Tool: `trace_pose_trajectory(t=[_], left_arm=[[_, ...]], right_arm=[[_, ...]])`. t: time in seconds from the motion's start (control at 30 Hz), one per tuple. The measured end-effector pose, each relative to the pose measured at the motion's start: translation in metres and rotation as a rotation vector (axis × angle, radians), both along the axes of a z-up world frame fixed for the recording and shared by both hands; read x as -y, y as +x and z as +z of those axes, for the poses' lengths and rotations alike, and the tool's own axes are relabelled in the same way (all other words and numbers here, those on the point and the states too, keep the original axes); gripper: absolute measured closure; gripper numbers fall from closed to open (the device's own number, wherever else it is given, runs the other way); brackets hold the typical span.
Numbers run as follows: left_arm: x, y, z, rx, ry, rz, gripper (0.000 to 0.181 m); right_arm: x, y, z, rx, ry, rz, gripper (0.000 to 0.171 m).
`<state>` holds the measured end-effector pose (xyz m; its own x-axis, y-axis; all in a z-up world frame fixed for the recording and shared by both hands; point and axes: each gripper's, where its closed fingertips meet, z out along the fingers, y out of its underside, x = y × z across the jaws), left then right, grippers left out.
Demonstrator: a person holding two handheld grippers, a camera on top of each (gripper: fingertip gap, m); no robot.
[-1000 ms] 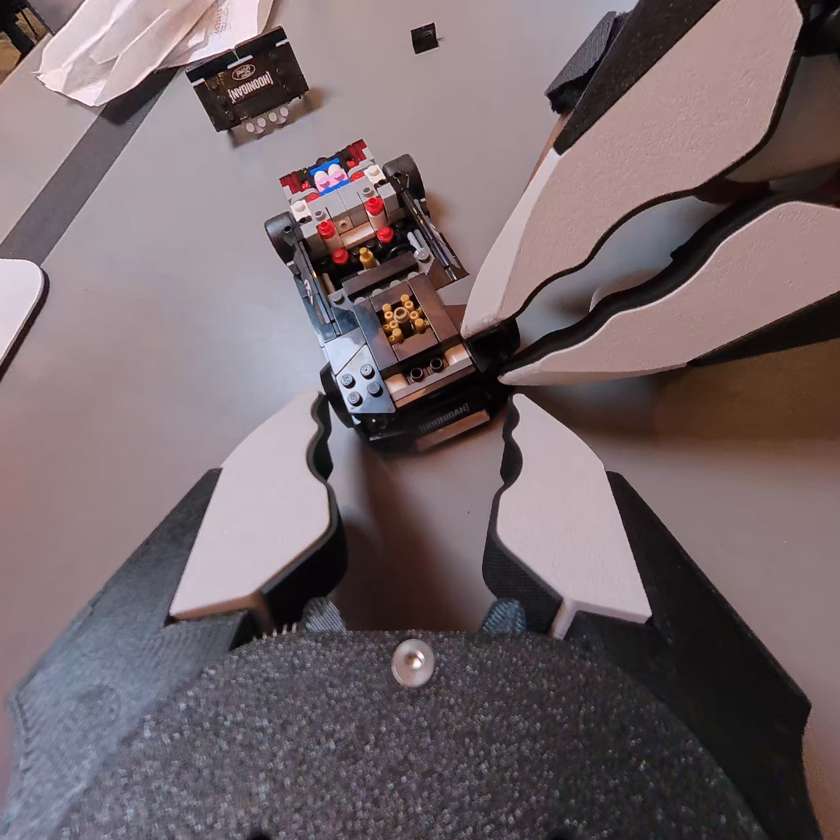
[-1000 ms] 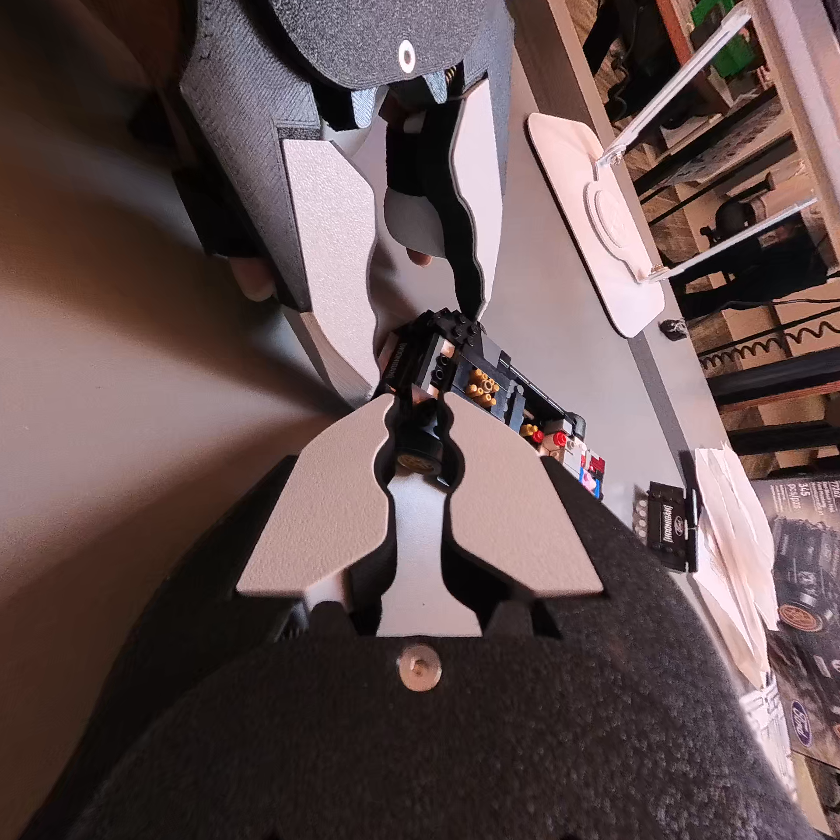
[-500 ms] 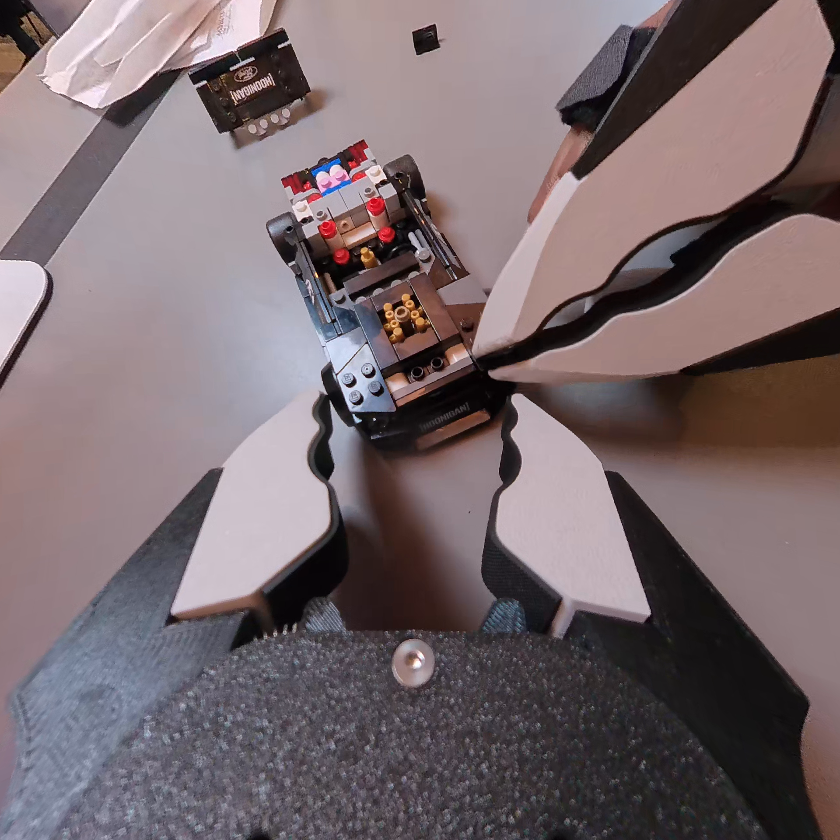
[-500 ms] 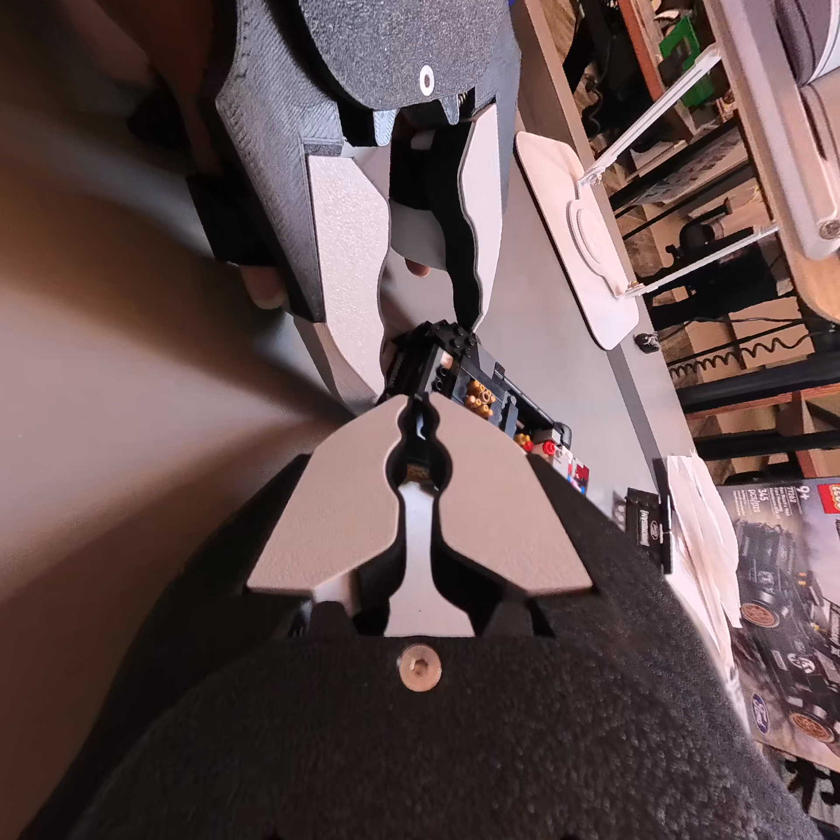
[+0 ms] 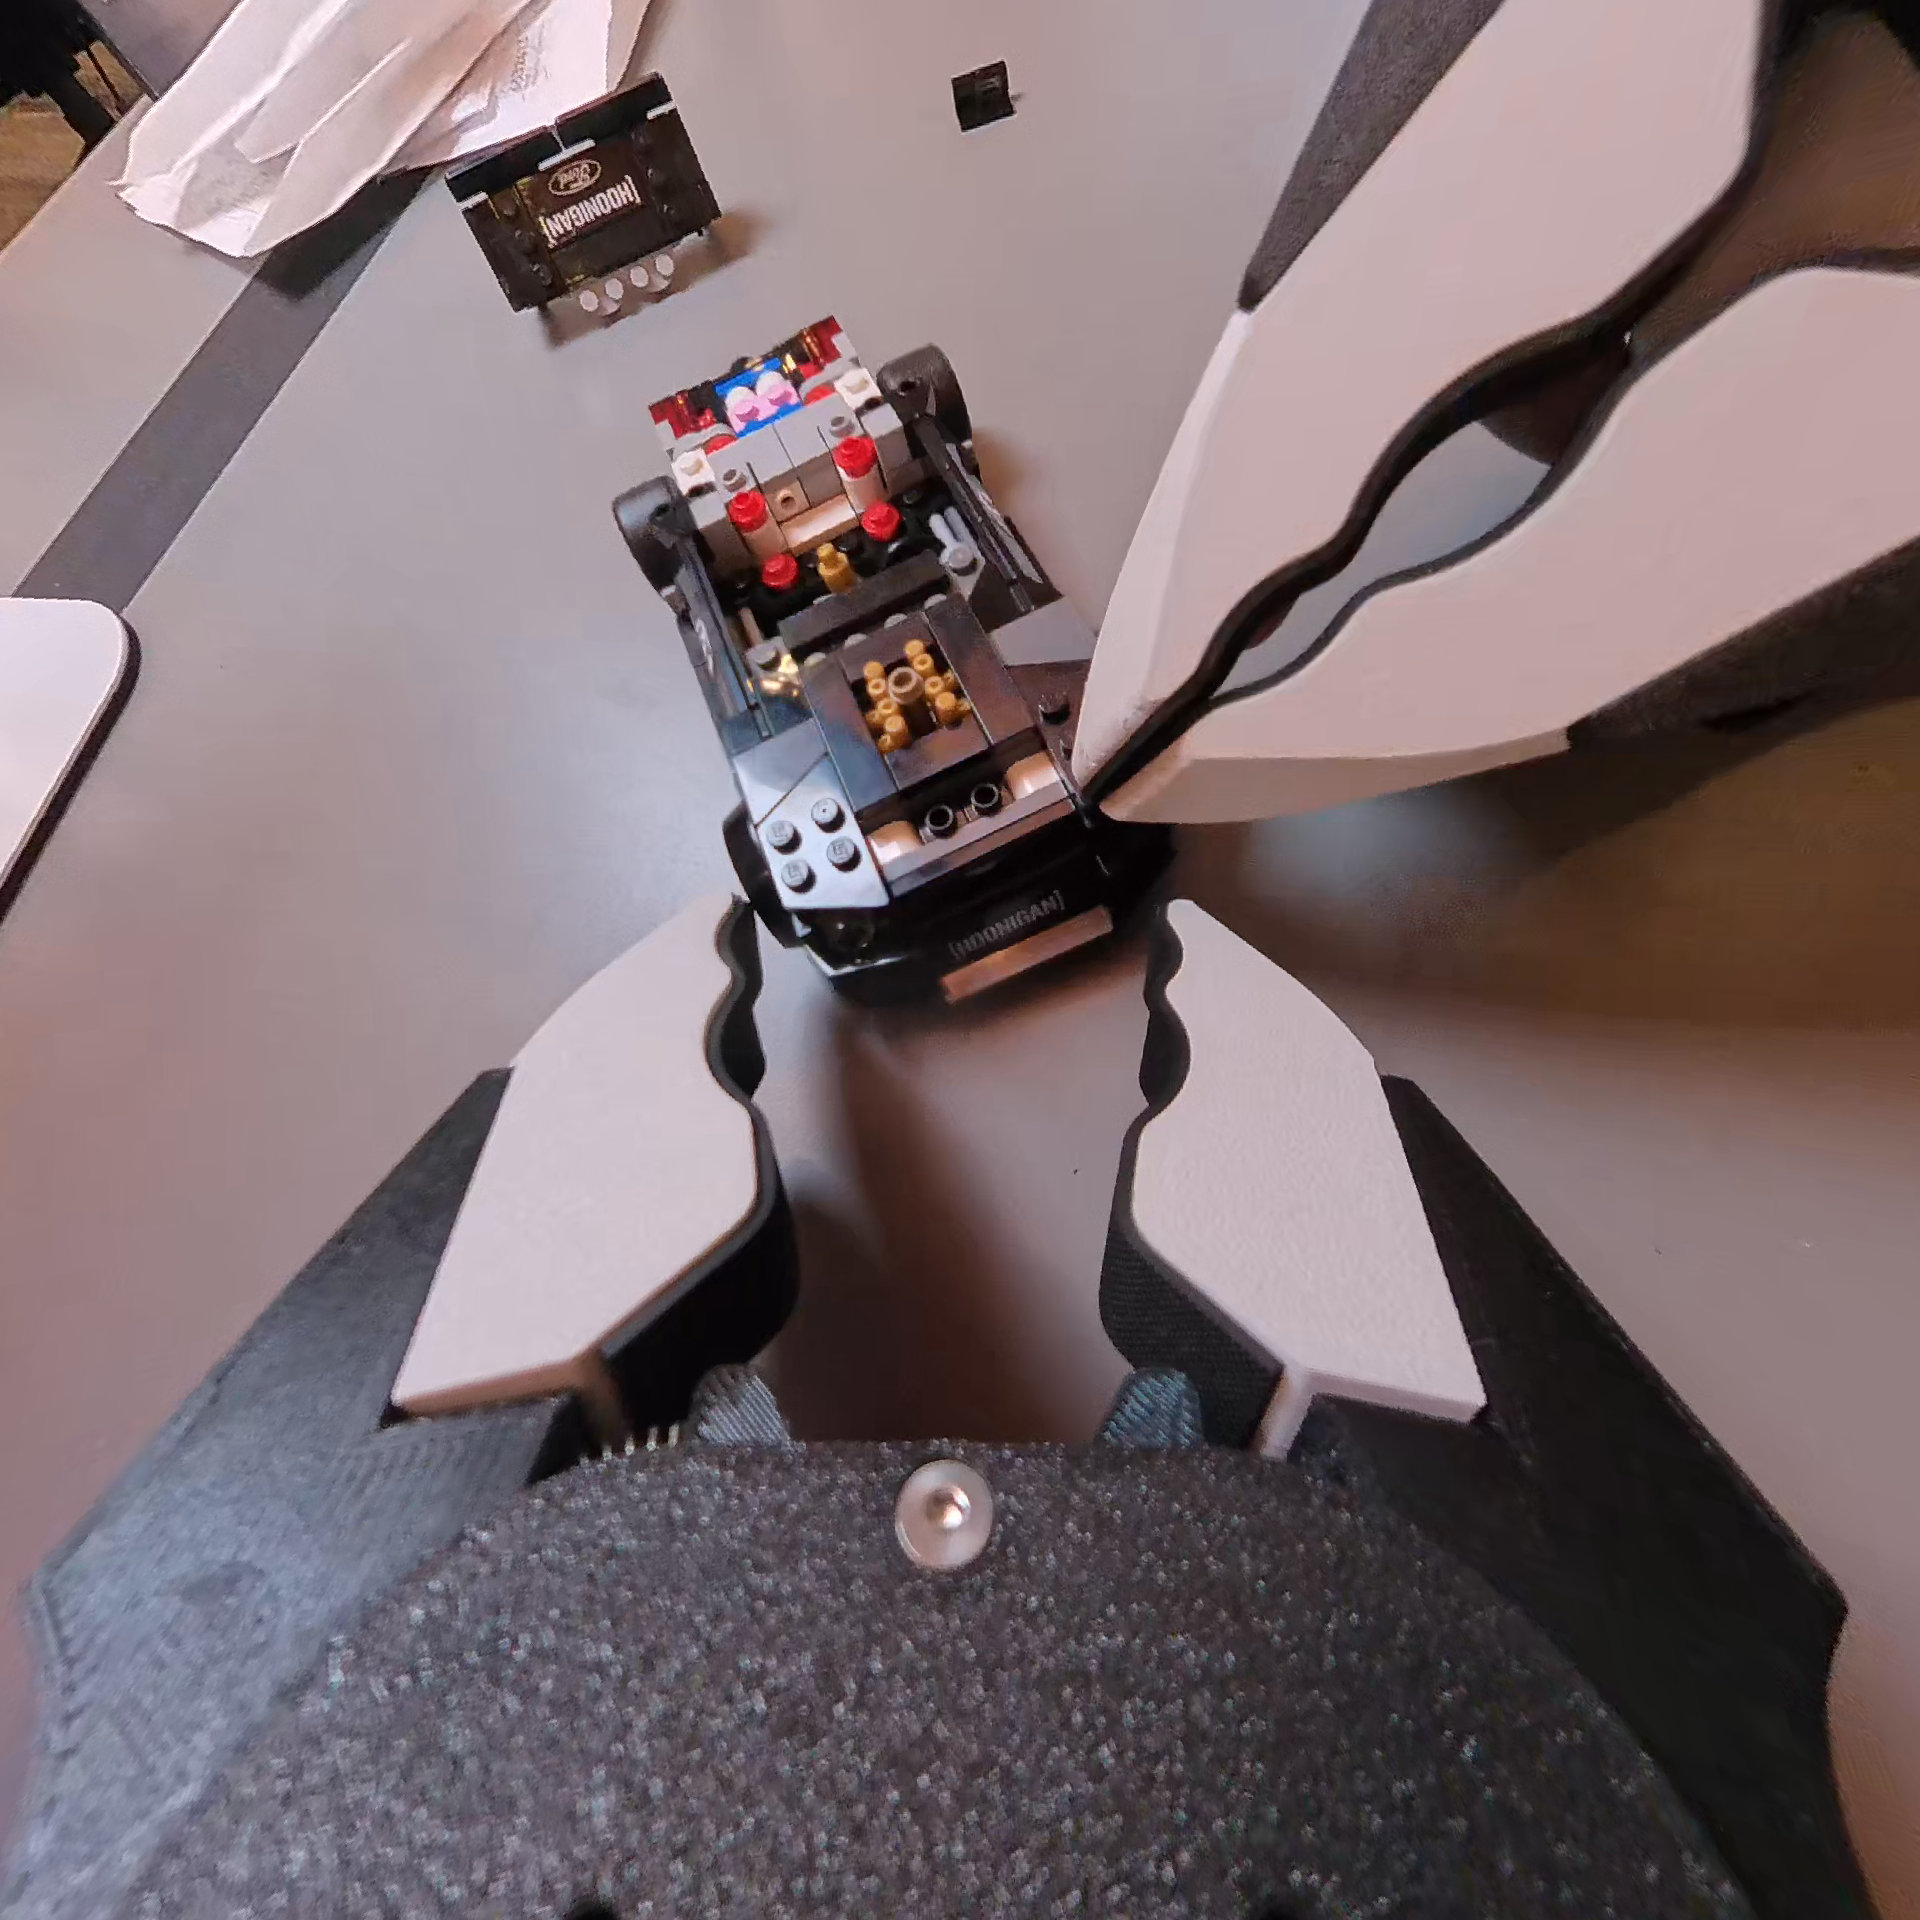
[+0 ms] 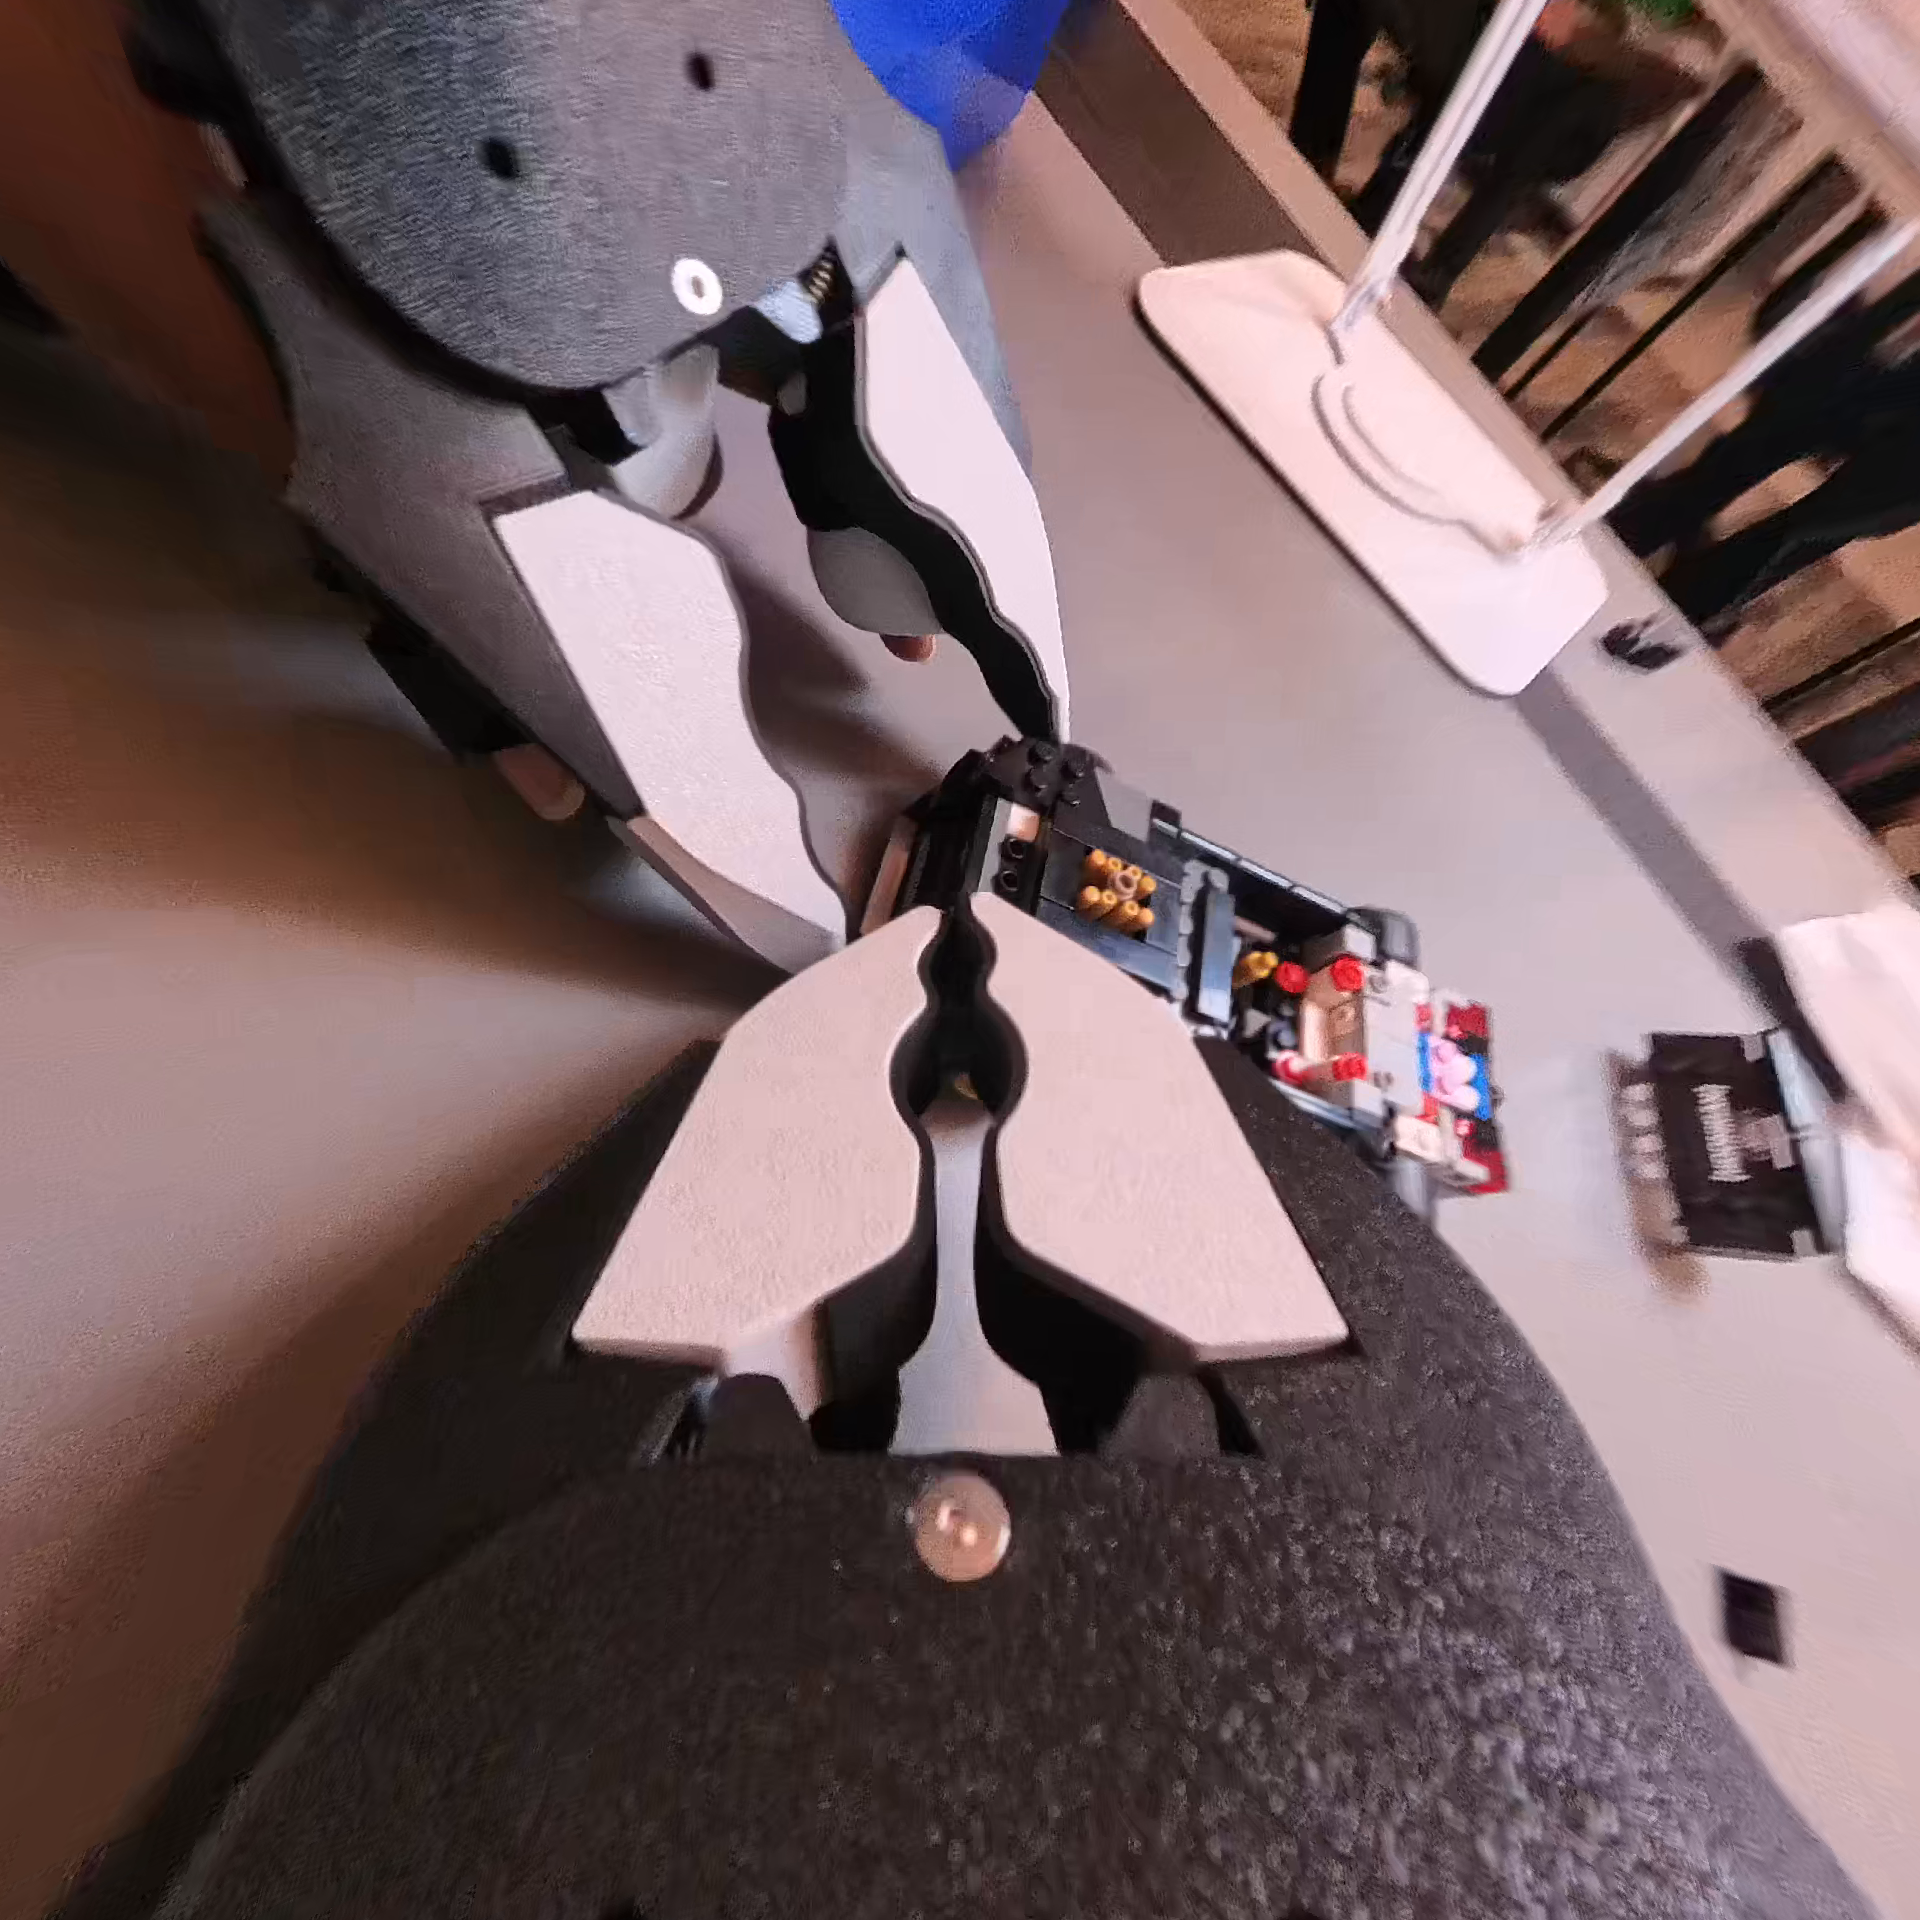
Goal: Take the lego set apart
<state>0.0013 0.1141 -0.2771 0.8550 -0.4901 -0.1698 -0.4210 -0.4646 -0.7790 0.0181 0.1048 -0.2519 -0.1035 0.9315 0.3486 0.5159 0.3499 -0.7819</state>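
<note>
The lego car (image 5: 862,675), black with its roof off and red, gold and grey bricks showing, stands on the grey table (image 5: 364,727). My left gripper (image 5: 945,925) is open and empty, its fingertips on either side of the car's front bumper. My right gripper (image 6: 956,920) comes in from the side and is shut at the car's (image 6: 1122,883) front corner. A bit of the gold-hubbed front wheel (image 6: 961,1086) shows in the round recess between its fingers. In the left wrist view its tips (image 5: 1091,795) hide that wheel.
A detached black roof panel (image 5: 582,223) lies beyond the car, next to white paper (image 5: 343,94). A small black piece (image 5: 982,96) lies farther right. A white stand base (image 6: 1371,457) sits on the table's far side. A person's fingers (image 6: 540,779) hold the left gripper. Both grippers' tips are close together, under 4 cm apart. The left tips stand about 20 cm off the detached black roof panel (image 5: 582,223). The right camera catches it too, in the right wrist view (image 6: 1696,1113).
My right gripper has closed around the car's front corner wheel and its view has swung round. The left gripper and the car have stayed in place.
</note>
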Motion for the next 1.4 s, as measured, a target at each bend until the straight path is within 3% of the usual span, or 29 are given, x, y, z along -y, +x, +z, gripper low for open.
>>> trace_pose_trajectory(t=[0.37, 0.67, 1.13, 1.27, 1.33, 1.4], left_arm=[[-0.006, 0.005, 0.013, 0.055, 0.059, -0.041, 0.102], [-0.002, 0.004, 0.004, -0.054, 0.052, -0.050, 0.103], [0.000, 0.009, 0.004, -0.054, 0.048, -0.058, 0.108], [0.001, 0.007, 0.006, 0.005, 0.034, -0.062, 0.106], [0.000, 0.005, 0.014, 0.055, 0.048, -0.063, 0.108], [-0.004, 0.000, 0.021, 0.105, 0.060, -0.049, 0.112]], right_arm=[[0.004, -0.001, 0.008, -0.048, -0.060, 0.027, 0.171], [0.008, -0.001, 0.008, -0.063, -0.133, 0.035, 0.171], [0.004, 0.003, 0.017, -0.121, -0.758, -0.045, 0.171], [0.002, 0.009, 0.026, -0.115, -0.451, 0.066, 0.171], [0.009, 0.015, 0.020, -0.051, -0.251, 0.184, 0.152], [0.012, 0.019, 0.011, 0.022, -0.089, 0.264, 0.148]])
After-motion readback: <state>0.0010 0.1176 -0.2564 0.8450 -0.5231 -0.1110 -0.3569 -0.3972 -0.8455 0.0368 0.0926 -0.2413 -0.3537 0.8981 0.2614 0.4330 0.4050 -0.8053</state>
